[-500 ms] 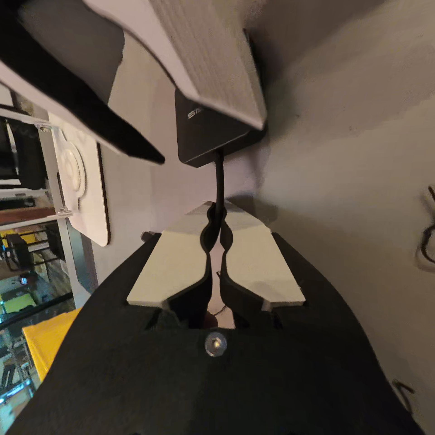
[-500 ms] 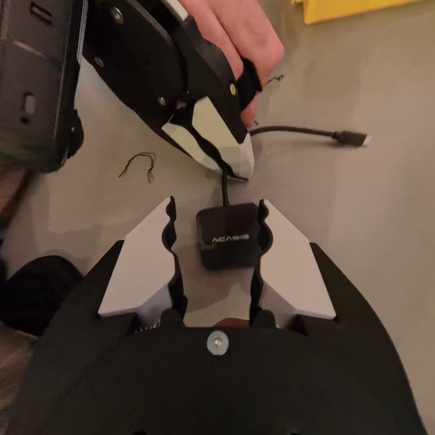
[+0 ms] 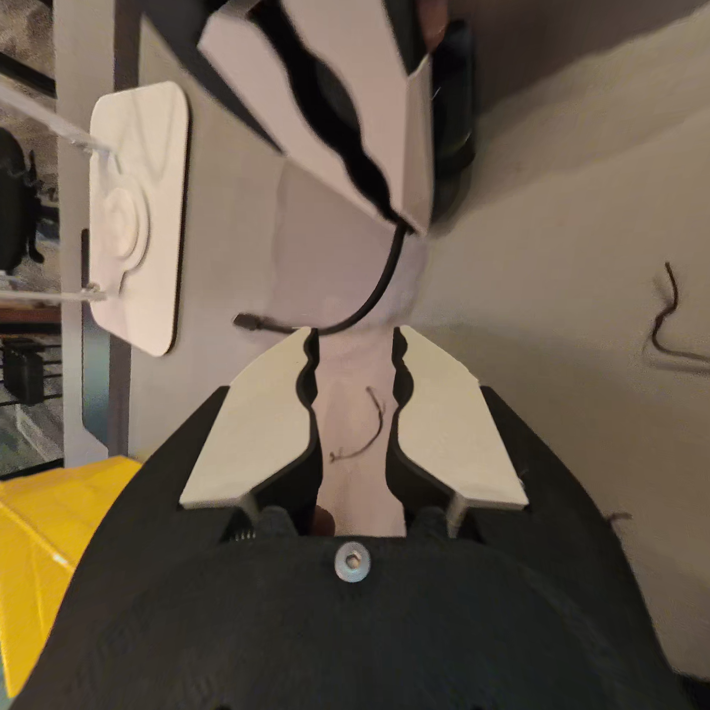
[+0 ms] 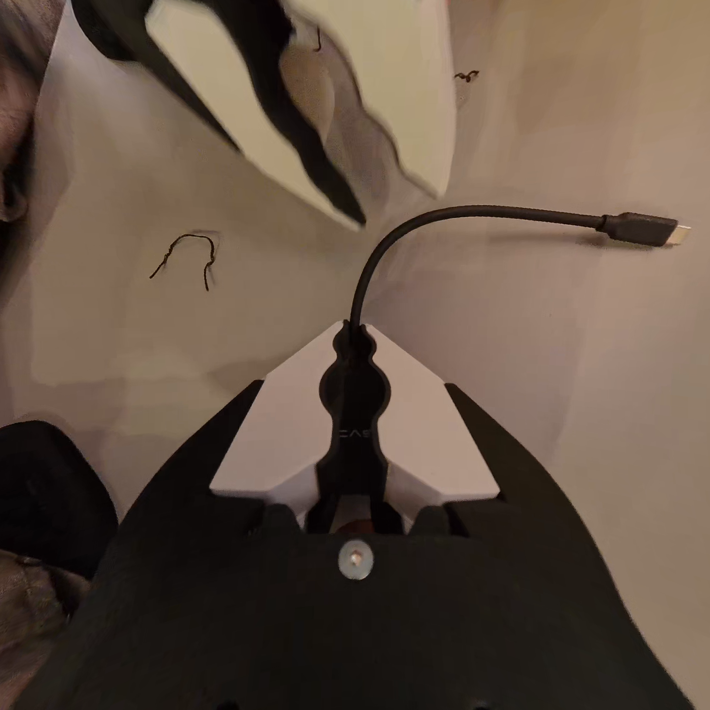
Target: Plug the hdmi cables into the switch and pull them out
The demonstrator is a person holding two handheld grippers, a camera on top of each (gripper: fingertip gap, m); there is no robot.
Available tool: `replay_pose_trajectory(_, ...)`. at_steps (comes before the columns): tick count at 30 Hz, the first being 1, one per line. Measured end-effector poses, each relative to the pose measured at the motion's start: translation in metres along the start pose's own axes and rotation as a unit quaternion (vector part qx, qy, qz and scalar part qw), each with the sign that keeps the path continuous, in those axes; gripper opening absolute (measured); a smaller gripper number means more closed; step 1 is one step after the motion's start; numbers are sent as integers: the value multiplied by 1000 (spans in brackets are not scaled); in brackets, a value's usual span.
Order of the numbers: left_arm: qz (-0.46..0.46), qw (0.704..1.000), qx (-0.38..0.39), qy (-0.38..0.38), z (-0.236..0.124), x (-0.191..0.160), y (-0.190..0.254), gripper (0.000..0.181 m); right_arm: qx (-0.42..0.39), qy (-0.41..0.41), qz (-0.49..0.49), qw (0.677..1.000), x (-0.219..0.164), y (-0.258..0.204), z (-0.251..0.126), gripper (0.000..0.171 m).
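Now the right tool (image 4: 355, 326) clamps the black switch (image 4: 355, 434); the left tool (image 3: 354, 334) gapes empty.

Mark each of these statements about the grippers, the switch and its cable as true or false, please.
1. The right gripper is shut on the black switch. True.
2. The left gripper clamps the cable. False: its jaws stand apart and hold nothing.
3. The cable's plug is inserted in a port. False: it lies free on the grey table.
4. Loose bits of dark thread lie on the table. True.
5. A yellow object shows at the lower left of the left wrist view. True.
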State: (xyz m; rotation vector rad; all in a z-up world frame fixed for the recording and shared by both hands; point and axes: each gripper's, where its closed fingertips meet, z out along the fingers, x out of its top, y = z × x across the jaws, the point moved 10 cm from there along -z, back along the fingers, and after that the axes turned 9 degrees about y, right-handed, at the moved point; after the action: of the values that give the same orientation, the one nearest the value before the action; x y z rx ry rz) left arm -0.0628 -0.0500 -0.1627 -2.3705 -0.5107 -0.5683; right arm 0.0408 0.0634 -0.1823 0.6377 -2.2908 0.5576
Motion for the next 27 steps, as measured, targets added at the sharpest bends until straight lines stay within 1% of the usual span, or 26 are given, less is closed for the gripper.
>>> replay_pose_trajectory(3, -24, 999, -20, -7, -17, -18, -7, 36, 3, -3, 0, 1000, 0, -1, -1, 1)
replay_pose_trajectory(6, -30, 998, -37, -44, -18, -38, -9, 33, 7, -24, -4, 1000, -1, -3, 2, 3)
replay_pose_trajectory(8, -45, 997, -50, -47, -16, -43, -8, 31, 11, -31, -2, 999, 0, -4, 4, 8)
replay_pose_trajectory(12, -28, 996, -58, -65, -12, -47, -6, 21, 10, -20, -4, 1000, 1, -4, 2, 13)
replay_pose_trajectory(15, -45, 995, -73, -53, -6, -47, -5, 7, 5, -8, -10, 1000, 3, -4, -2, 13)
replay_pose_trajectory(18, -62, 994, -77, -41, -2, -45, -5, 1, 6, 10, -17, 1000, 7, -6, -6, 12)
replay_pose_trajectory(23, -80, 993, -77, -35, 2, -43, -7, 0, 2, 33, -28, 999, 10, -6, -9, 11)
replay_pose_trajectory(25, -82, 994, -69, -29, 2, -43, -6, 0, -7, 40, -35, 999, 13, -5, -11, 13)
replay_pose_trajectory(27, -104, 993, -57, -8, -1, -42, -8, 0, -17, 55, -45, 997, 16, -5, -14, 18)
